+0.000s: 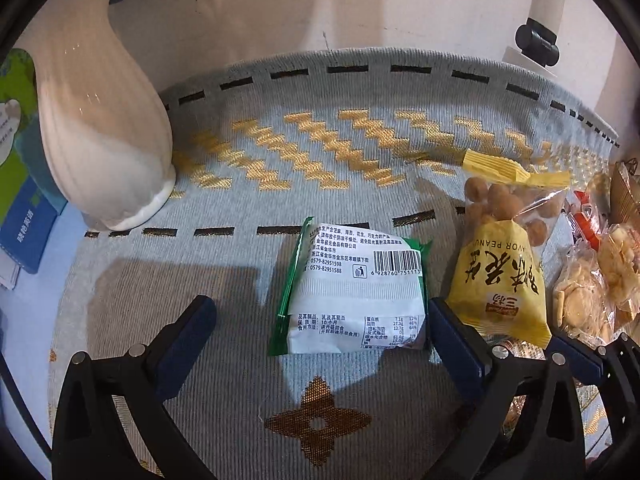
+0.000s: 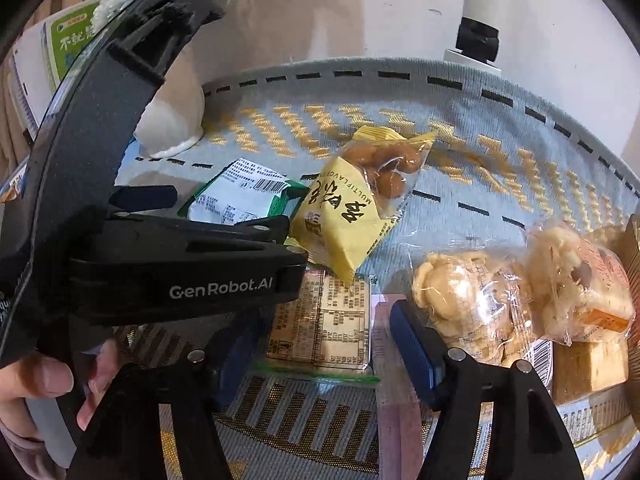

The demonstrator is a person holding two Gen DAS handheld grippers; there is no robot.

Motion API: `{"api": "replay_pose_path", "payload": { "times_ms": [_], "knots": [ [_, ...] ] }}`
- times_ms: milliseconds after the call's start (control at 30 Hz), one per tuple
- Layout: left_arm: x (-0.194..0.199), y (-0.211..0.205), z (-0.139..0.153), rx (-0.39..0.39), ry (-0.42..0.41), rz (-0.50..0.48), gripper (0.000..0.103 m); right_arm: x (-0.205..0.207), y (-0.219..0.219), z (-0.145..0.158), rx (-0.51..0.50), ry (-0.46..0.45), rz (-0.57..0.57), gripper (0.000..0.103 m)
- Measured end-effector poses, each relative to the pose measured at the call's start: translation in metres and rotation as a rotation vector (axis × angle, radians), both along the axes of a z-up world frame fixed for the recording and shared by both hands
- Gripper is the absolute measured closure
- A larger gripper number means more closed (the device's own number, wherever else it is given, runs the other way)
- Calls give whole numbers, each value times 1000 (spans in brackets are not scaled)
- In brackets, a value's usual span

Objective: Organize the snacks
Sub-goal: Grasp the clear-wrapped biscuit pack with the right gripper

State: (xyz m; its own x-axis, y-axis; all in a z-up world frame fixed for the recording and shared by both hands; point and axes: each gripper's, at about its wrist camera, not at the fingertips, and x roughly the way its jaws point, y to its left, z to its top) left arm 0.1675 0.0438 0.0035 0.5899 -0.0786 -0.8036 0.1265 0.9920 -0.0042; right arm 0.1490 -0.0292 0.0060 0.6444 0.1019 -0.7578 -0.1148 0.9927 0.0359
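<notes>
Two grippers low over worktop: left gripper [image 1: 320,312] jaws apart around green-white packet [image 1: 352,276], right gripper [image 2: 320,344] jaws straddling tan packet [image 2: 320,316], grip unclear

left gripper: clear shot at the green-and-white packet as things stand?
Probably yes. The left gripper is open with the green-and-white packet lying flat between its fingers and nothing on top. The yellow peanut bag sits close beside one finger and may get nudged.

A grey woven cloth [image 1: 248,360] with gold zigzags and black dashes is covering the table, a white ribbed vase [image 1: 100,120] is standing at its left edge, and a plain pale wall [image 1: 360,8] is rising behind.
</notes>
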Motion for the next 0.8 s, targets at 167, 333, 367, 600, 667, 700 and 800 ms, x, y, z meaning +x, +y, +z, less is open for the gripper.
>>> {"api": "replay_pose_path", "payload": {
  "times_ms": [167, 333, 367, 600, 667, 700, 800],
  "knots": [
    [3, 1, 0, 0, 2, -1, 0, -11, -9, 8, 114, -46, 52, 59],
    [1, 2, 0, -1, 2, -1, 0, -38, -20, 12, 218, -76, 82, 60],
    [1, 2, 1, -1, 3, -1, 0, -45, -22, 14, 237, -92, 97, 60],
    [1, 1, 1, -1, 4, -2, 0, -106, -38, 26, 305, -196, 113, 60],
    [1, 1, 1, -1, 4, -2, 0, -125, -49, 28, 282, -228, 61, 60],
    [1, 1, 1, -1, 4, -2, 0, -131, -54, 28, 280, -240, 35, 60],
    [1, 1, 1, -1, 4, -2, 0, -144, -74, 26, 253, -241, -51, 60]
  ]
}}
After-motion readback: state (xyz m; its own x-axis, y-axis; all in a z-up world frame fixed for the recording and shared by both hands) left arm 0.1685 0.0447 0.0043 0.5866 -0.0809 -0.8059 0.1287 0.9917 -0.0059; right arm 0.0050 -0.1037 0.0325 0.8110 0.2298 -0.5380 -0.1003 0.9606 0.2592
